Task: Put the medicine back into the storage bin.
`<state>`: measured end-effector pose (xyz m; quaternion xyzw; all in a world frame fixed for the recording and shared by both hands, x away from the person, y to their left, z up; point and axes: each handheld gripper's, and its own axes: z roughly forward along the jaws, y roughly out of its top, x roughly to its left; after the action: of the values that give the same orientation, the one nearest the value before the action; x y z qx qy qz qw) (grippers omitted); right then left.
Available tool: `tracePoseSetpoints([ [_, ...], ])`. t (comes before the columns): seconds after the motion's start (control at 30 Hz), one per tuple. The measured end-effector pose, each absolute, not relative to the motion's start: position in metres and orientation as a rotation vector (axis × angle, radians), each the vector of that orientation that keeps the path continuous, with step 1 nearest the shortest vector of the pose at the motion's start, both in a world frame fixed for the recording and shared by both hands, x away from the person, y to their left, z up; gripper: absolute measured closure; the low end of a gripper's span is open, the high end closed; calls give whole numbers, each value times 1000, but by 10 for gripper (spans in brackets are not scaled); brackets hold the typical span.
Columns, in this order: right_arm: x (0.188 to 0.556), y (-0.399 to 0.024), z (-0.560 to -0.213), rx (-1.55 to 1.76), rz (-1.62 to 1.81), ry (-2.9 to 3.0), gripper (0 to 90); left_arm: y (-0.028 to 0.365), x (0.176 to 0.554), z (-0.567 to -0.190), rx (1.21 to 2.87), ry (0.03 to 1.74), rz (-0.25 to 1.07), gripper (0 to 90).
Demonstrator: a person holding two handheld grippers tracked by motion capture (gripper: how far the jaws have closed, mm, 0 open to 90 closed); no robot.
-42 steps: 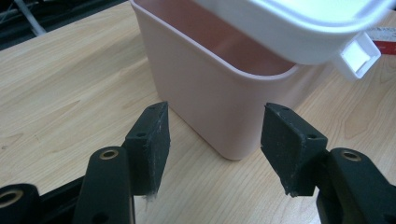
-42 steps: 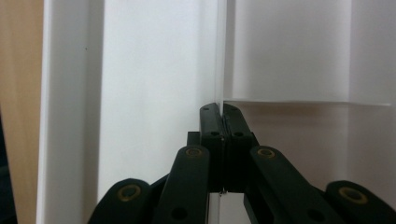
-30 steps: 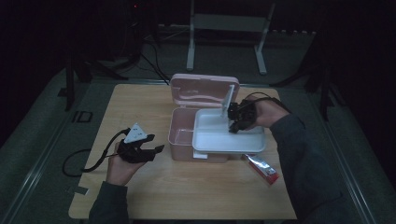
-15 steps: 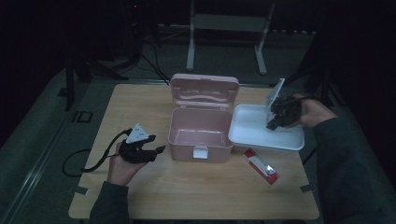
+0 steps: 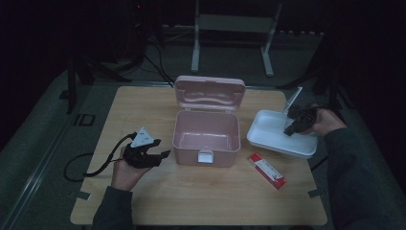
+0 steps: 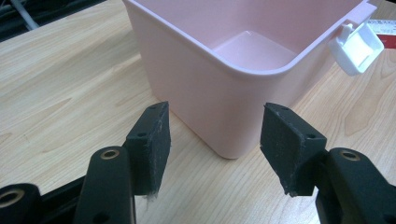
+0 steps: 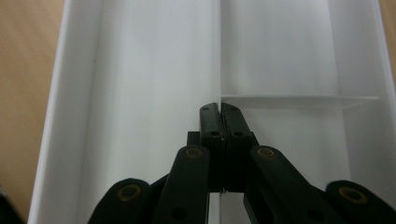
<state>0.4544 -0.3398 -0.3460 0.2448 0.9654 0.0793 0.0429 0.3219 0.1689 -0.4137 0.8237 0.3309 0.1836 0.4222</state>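
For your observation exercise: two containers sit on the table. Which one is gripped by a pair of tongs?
The white tray, right of the pink box: the right tongs are shut on its divider, while the box stands untouched between open tongs.

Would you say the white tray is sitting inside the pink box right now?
No, the white tray rests on the table to the right of the pink box.

You are in a dark test room, like a lab. Your wooden table (image 5: 201, 201) sits alone on a grey floor (image 5: 43, 139). Past the table's far edge stand metal stand legs (image 5: 232, 43), and black cables (image 5: 153, 62) lie beyond its far left corner.
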Motion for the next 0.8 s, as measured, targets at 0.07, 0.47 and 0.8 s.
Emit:
tracePoseSetpoints([
  [0.07, 462, -342, -361, 809, 228, 2936, 899, 169, 321, -413, 2060, 829, 461, 427],
  [0.47, 478, -328, -421, 975, 101, 2890, 894, 169, 322, -415, 2065, 826, 457, 427],
  [0.8, 478, -325, -432, 976, 51, 2917, 861, 170, 322, -415, 2063, 827, 460, 427],
])
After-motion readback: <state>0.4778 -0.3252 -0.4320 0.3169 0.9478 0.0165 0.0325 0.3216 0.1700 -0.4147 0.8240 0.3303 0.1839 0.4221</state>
